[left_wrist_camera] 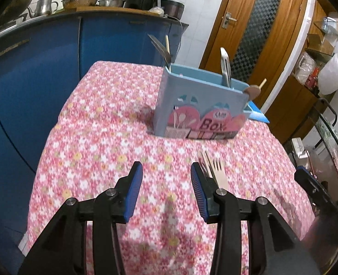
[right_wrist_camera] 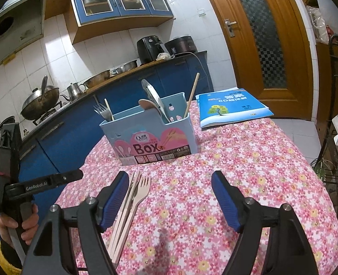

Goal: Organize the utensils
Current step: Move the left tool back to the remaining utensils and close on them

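A light-blue utensil box (left_wrist_camera: 198, 107) (right_wrist_camera: 153, 135) labelled "Box" stands upright on the flowered tablecloth. It holds metal forks (right_wrist_camera: 102, 112), a metal ladle (right_wrist_camera: 154, 98), a wooden spoon and a stick. A small bundle of pale wooden forks (right_wrist_camera: 134, 197) (left_wrist_camera: 214, 171) lies flat on the cloth in front of the box. My left gripper (left_wrist_camera: 166, 167) hovers open over bare cloth, with the forks just outside its right finger. My right gripper (right_wrist_camera: 170, 176) is open wide, and the forks lie inside its jaws, close beside its left finger (right_wrist_camera: 116, 192).
A blue book (right_wrist_camera: 231, 107) lies behind the box to the right. A person's hand (right_wrist_camera: 17, 224) holds the left gripper's handle at the table's left edge. Blue cabinets (left_wrist_camera: 42, 68) run along the left, with a wooden door (left_wrist_camera: 256, 34) behind and a wire rack (right_wrist_camera: 336, 160) to the right.
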The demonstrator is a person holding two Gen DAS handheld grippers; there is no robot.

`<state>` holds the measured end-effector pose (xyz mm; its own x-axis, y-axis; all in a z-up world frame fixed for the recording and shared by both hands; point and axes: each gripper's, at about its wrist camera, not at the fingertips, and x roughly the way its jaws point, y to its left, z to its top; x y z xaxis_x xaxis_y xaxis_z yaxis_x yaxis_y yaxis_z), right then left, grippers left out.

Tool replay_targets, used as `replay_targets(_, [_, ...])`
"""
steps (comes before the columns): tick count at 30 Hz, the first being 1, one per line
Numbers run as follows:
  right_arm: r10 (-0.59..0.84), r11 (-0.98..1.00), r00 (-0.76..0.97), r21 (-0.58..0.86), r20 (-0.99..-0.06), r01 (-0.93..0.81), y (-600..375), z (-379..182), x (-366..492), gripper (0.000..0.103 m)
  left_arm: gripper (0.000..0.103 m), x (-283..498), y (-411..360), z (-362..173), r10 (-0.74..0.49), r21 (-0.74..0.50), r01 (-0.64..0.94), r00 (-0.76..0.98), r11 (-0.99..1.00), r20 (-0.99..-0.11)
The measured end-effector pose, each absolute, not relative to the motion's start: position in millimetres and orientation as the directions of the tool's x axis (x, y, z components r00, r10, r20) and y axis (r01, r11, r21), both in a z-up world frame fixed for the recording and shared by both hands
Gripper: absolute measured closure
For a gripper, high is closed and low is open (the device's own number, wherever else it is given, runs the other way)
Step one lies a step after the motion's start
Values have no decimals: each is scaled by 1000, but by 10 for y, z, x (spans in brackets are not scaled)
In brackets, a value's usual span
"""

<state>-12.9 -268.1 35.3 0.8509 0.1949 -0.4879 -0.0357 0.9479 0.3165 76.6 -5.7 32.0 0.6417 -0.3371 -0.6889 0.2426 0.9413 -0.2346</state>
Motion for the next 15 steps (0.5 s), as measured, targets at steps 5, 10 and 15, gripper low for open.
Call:
replay_targets(5, [191,952,840,304,-509,-33,-2671,327,-183,26,59,671,-145,220,-339,-230,252,610,940,-716])
replay_targets(10, [191,955,820,296,-539,-28,-2667,247,-211,26,59,625,-258,134,-326,-210,260,581,943,-746])
replay_targets(15, [189,956,807,294,-559,-20,-2684,187,-216,26,59,609,-362,77,-339,-214,280,552,936,-762])
